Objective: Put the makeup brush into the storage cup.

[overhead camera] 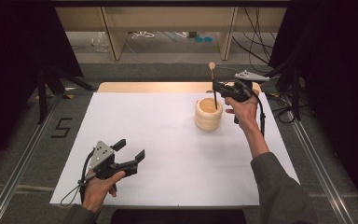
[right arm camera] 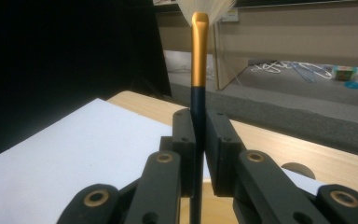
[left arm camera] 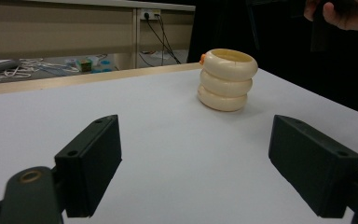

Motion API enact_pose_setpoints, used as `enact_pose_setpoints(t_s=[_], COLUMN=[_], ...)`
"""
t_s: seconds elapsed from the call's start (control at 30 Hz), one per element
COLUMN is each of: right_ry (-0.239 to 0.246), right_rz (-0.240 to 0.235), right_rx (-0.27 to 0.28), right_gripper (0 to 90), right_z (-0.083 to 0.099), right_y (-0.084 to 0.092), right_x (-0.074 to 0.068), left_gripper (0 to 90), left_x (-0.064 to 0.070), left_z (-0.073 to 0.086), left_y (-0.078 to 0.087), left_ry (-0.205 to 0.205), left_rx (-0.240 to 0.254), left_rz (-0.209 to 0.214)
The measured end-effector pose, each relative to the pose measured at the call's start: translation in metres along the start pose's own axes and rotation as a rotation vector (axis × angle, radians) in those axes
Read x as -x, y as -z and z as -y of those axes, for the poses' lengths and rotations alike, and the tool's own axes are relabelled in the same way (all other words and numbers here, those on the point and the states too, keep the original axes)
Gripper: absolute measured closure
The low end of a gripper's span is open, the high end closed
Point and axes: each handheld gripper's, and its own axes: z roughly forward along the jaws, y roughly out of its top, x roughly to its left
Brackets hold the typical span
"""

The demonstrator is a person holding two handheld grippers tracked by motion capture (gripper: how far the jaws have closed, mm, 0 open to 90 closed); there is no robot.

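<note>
Meanwhile right tool clamps the brush upright above the holder; left tool gapes apart

Black left claw, grey three-cornered plate, brass-ringed screws, trailing cable, grey sleeve

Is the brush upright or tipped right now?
Upright. The brush stands vertical in the shut right gripper, bristles up, its dark lower end reaching down into the cream ringed holder.

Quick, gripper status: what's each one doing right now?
Left gripper: open, holding nothing, low over the white table.
Right gripper: shut on the brush, upright above the cream holder.
</note>
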Motion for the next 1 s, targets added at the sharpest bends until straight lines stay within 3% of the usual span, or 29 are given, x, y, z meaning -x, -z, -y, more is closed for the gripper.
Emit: enact_pose_setpoints(t_s=[1.0], right_ry=[-0.016], right_rz=[0.032], right_rx=[0.011], right_gripper=[83.4], right_z=[0.000], right_y=[-0.006], right_x=[0.010], left_gripper=[16.7], left_x=[0.001], left_z=[-0.001], left_y=[0.001], left_ry=[0.001], left_rx=[0.004], left_rz=[0.002])
